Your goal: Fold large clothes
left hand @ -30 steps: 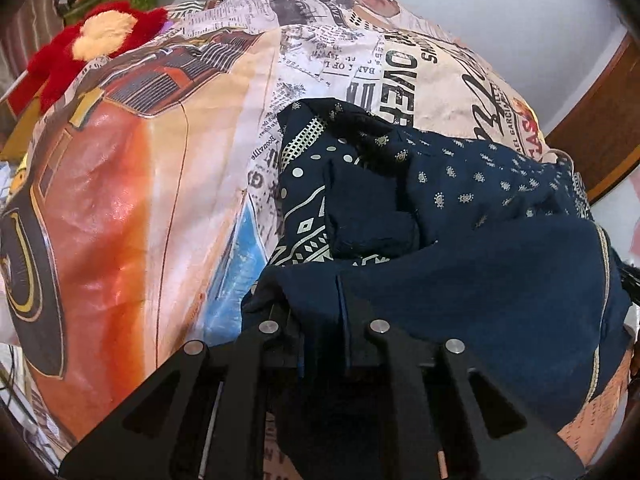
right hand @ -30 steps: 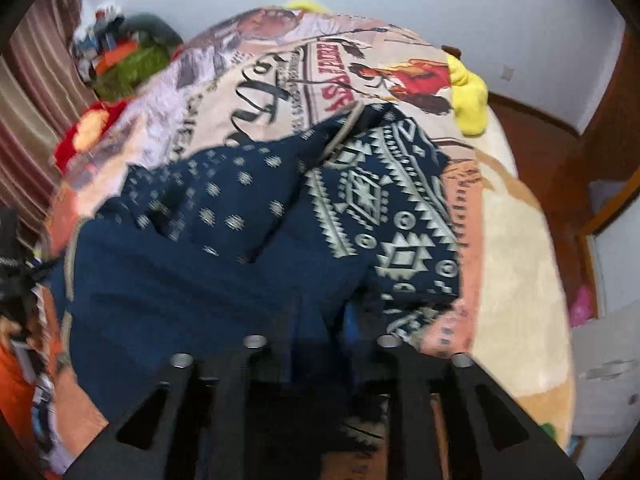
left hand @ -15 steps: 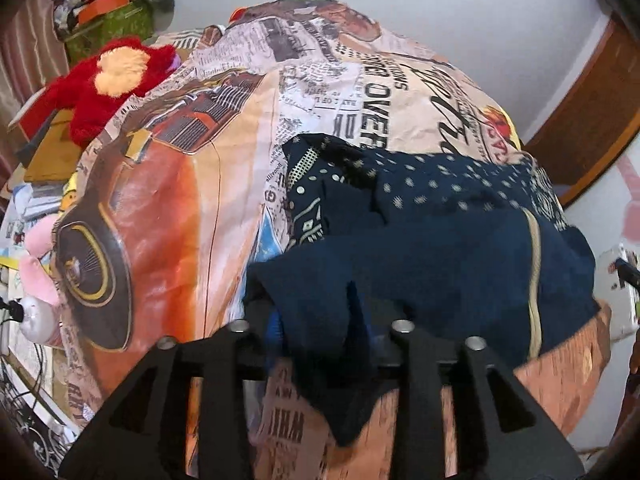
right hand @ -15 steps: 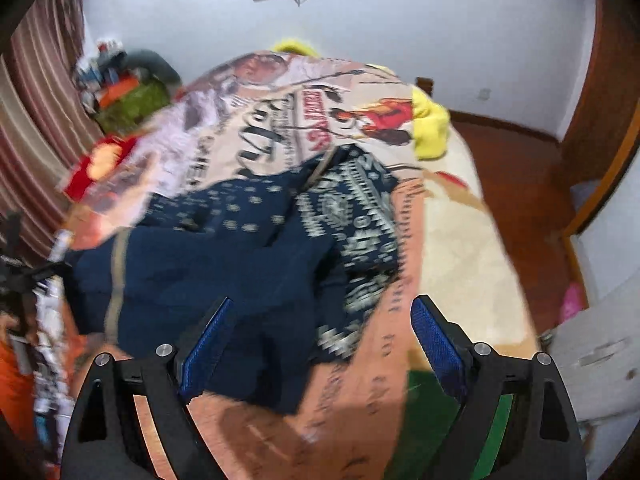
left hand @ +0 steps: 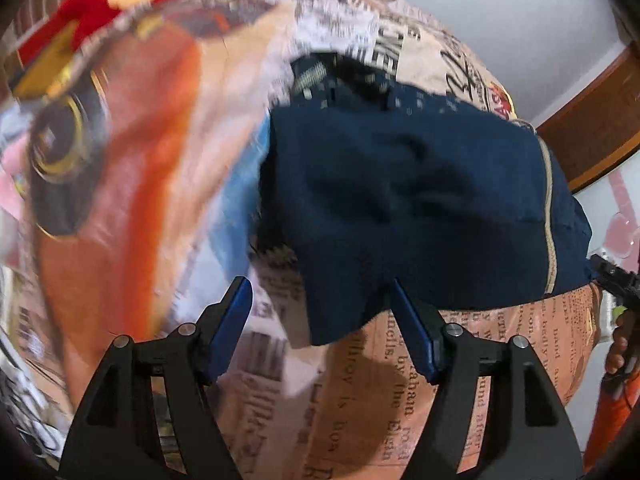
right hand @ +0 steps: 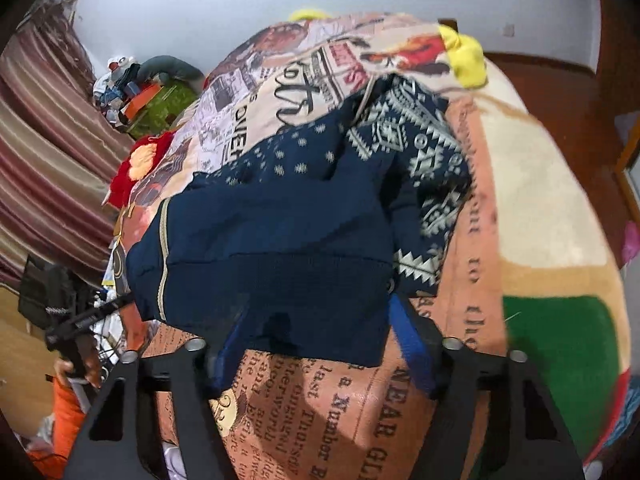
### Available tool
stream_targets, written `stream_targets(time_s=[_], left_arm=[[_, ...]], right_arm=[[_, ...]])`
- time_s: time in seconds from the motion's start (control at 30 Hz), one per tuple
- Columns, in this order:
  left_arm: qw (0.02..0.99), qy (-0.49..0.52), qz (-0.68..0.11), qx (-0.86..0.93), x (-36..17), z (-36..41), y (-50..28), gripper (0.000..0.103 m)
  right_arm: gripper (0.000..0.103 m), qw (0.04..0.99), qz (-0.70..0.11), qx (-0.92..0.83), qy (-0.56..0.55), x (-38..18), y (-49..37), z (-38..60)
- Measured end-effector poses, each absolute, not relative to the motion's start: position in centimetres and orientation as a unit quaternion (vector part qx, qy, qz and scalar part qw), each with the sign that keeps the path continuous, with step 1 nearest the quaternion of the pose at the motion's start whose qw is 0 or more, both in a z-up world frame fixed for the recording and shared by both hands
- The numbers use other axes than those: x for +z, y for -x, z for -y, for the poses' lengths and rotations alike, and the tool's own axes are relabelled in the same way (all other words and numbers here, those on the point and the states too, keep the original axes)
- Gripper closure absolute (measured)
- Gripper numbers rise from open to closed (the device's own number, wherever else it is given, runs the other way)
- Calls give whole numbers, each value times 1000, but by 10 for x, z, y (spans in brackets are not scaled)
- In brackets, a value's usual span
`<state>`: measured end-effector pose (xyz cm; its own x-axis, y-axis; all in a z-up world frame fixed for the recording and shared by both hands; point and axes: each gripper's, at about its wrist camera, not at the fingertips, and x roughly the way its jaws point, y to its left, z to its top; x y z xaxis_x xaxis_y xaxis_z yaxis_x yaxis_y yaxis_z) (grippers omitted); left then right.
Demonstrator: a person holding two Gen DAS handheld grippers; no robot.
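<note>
A navy garment lies folded on the printed bedspread, its plain side on top and its white-patterned part showing at the far end. My left gripper is at the near corner of the garment with its jaws opening. The corner hangs between the blue pads, which do not press on it. My right gripper is at the garment's hem with its jaws closing. The hem lies between them and drapes over the left finger, with no pinch visible.
A red plush toy lies at the bed's far left, and a yellow cloth at its far right. Striped curtains and a clutter pile line the left side. A cream and green blanket covers the right side.
Both grippers were shut on the navy cloth and have let it go. The left jaws spread and drew back. The right jaws opened wide, then narrowed around the hem. The plain navy part now covers more of the garment.
</note>
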<state>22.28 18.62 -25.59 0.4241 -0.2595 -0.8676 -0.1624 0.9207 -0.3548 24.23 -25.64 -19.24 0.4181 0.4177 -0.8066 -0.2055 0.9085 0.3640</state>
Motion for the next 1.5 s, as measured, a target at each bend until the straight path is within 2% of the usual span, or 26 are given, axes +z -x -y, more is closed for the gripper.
stream_targets(time_s=[0.03, 0.2, 0.23, 0.27, 0.4, 0.73, 0.87, 1.0, 1.23, 1.37, 1.5], left_arm=[[816, 205, -539, -30, -261, -185, -226, 38], [812, 232, -534, -44, -259, -182, -235, 88], [814, 230, -532, -51, -256, -179, -236, 92], [817, 224, -528, -55, -252, -176, -236, 97], [835, 208, -503, -83, -226, -169, -235, 99], [871, 228, -412, -140, -134, -171, -287, 100], [885, 205, -403, -112, -125, -173, -325, 99], [880, 197, -424, -77, -142, -182, -373, 99], [843, 207, -496, -11, -222, -202, -442, 100], [822, 216, -527, -4, -267, -208, -457, 99], [824, 204, -529, -2, -279, -209, -456, 94]], right_arm=[[45, 834, -510, 184, -106, -196, -244, 256], [70, 829, -518, 181, -110, -205, -247, 256], [73, 828, -518, 185, -110, -205, -248, 256], [80, 828, -517, 189, -108, -205, -247, 255], [90, 837, -501, 198, -97, -199, -241, 249], [93, 873, -423, 227, -81, -146, -275, 228], [93, 887, -401, 223, -51, -131, -305, 215], [93, 898, -390, 200, -33, -127, -349, 208], [93, 899, -414, 141, 9, -161, -434, 203], [93, 893, -433, 113, 45, -194, -468, 199], [93, 893, -433, 101, 72, -210, -485, 197]])
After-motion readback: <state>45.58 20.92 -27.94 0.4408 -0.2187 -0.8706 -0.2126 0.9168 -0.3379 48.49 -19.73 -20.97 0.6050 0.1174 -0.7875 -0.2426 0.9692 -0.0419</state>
